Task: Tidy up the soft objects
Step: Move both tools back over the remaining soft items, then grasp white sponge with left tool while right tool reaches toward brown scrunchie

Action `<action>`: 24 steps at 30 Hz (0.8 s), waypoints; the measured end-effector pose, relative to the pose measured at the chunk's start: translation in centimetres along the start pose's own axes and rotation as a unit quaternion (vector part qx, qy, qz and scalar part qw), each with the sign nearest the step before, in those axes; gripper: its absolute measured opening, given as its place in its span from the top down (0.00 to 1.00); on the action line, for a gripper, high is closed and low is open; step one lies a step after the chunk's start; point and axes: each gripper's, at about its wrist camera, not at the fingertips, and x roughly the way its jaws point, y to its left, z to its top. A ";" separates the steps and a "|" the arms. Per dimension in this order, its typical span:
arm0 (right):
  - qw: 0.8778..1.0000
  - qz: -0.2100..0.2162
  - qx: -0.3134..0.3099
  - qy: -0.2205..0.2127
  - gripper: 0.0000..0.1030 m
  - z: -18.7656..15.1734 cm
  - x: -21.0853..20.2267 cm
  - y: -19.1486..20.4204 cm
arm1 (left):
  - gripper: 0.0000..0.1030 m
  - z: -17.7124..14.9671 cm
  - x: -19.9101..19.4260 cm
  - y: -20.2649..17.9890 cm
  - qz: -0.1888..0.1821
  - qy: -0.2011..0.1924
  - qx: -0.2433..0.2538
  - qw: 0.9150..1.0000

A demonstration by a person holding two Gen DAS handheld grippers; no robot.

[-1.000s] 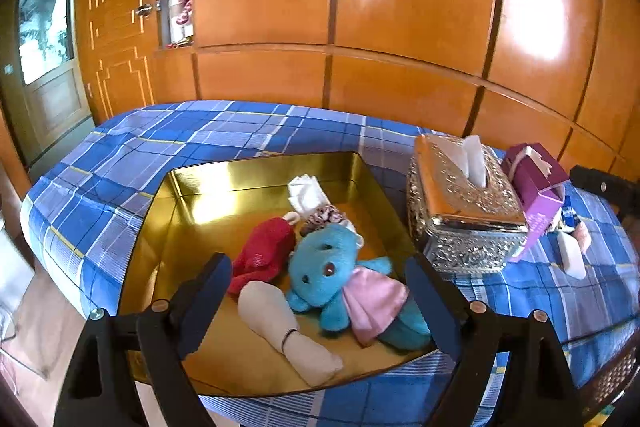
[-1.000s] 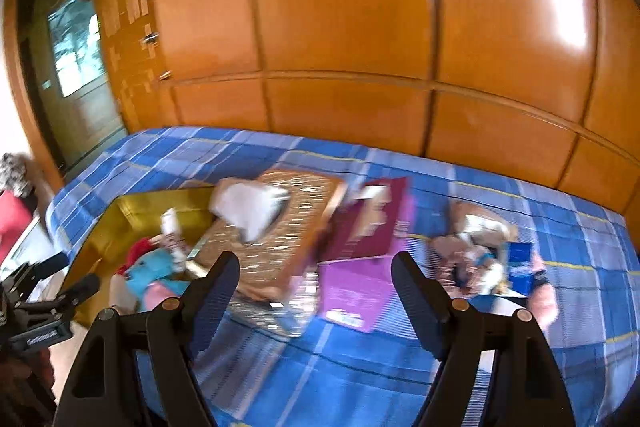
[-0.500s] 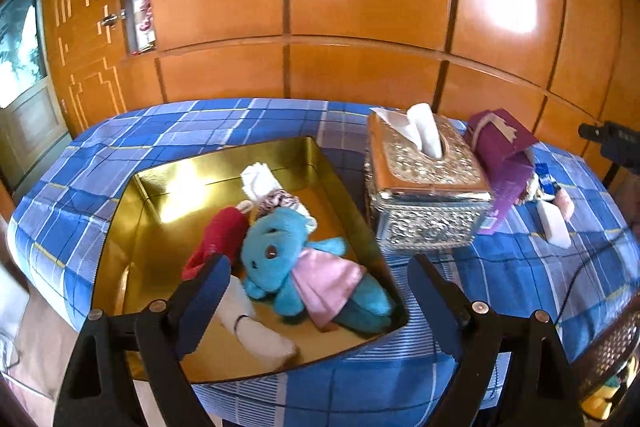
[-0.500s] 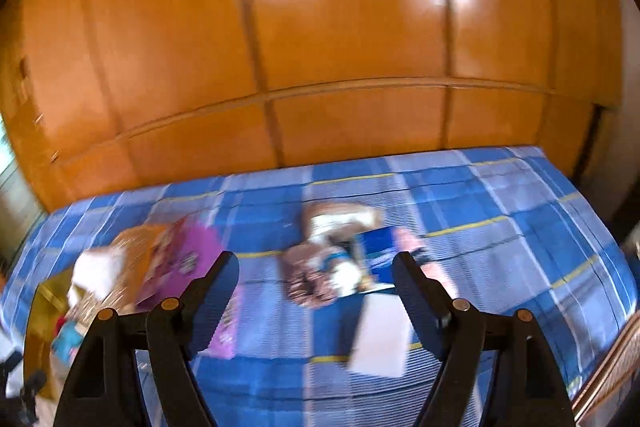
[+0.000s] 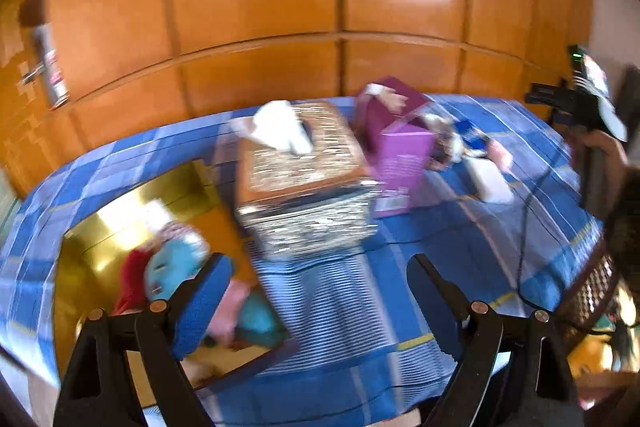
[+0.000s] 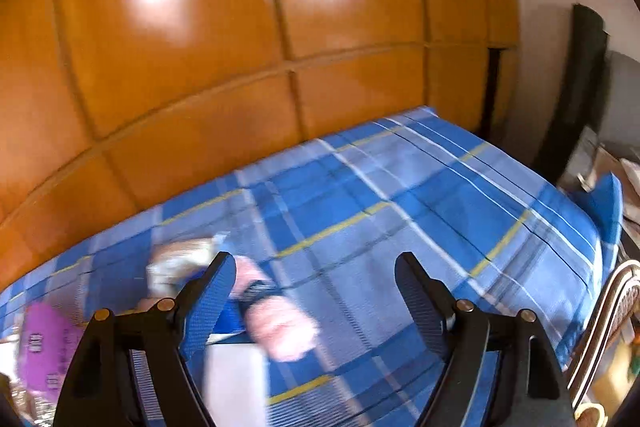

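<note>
The right gripper has its jaws wide apart and holds nothing; a pink soft roll lies on the blue checked bed just inside the left jaw, with more blurry soft things past that jaw. The left gripper is wide open and empty too, over bare bed, and the gold tray with the blue plush toy sits behind its left jaw. To do this step well, the right one likely should slide left until the roll sits in the middle, then squeeze gently.
</note>
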 end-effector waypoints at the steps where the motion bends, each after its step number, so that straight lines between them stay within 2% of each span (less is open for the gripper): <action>1: 1.000 -0.006 0.013 0.013 0.19 -0.1 0.6 -0.7 | 0.13 0.4 0.3 -0.8 -0.008 0.003 0.010 1.000; 3: 0.998 0.008 0.055 0.014 0.19 0.1 0.8 -2.0 | 0.14 1.2 1.1 -2.5 -0.027 0.013 0.030 0.999; 5: 0.998 0.001 0.060 0.005 0.19 0.2 0.6 -2.4 | 0.14 2.1 2.1 -4.7 -0.048 0.021 0.057 0.997; 9: 0.996 0.023 0.079 0.020 0.19 0.0 1.0 -3.0 | 0.14 3.8 4.5 -9.1 -0.094 0.039 0.100 0.990; 13: 0.995 0.042 0.092 0.025 0.19 -0.1 1.2 -3.1 | 0.14 5.3 7.4 -12.9 -0.118 0.053 0.134 0.983; 16: 0.993 0.056 0.094 0.032 0.19 -0.2 1.4 -2.9 | 0.14 6.4 10.5 -15.4 -0.134 0.078 0.142 0.978; 19: 0.993 0.066 0.091 0.037 0.19 -0.2 1.4 -2.7 | 0.20 7.3 13.3 -17.3 -0.143 0.096 0.149 0.974; 24: 0.992 0.078 0.091 0.044 0.19 -0.3 1.6 -2.5 | 0.21 9.3 17.1 -19.0 -0.157 0.114 0.134 0.972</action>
